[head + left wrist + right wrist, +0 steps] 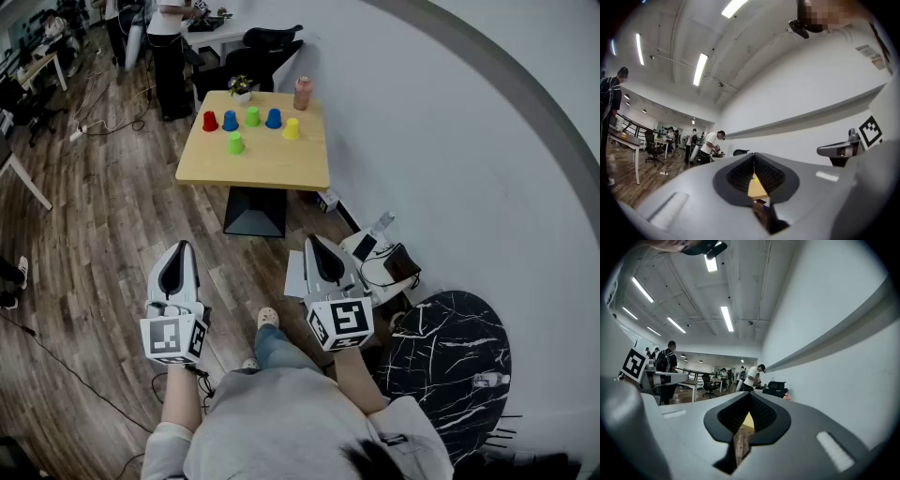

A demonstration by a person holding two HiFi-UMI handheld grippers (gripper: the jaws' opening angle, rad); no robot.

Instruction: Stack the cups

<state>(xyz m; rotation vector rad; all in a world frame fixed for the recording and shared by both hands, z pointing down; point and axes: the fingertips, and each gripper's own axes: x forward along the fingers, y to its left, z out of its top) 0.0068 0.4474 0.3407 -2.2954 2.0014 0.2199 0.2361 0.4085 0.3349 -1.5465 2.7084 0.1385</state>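
Left hand-held gripper (180, 251) and right hand-held gripper (314, 246) are both pinched shut, empty, well short of the counter (262, 167). Six cups (252, 117) stand apart there. They're likely light, stiff, slick plastic, so pinch a sidewall.

Open-plan office: desks (628, 138), swivel chairs (272, 37), ceiling strip lights (700, 69), people (752, 376) working.
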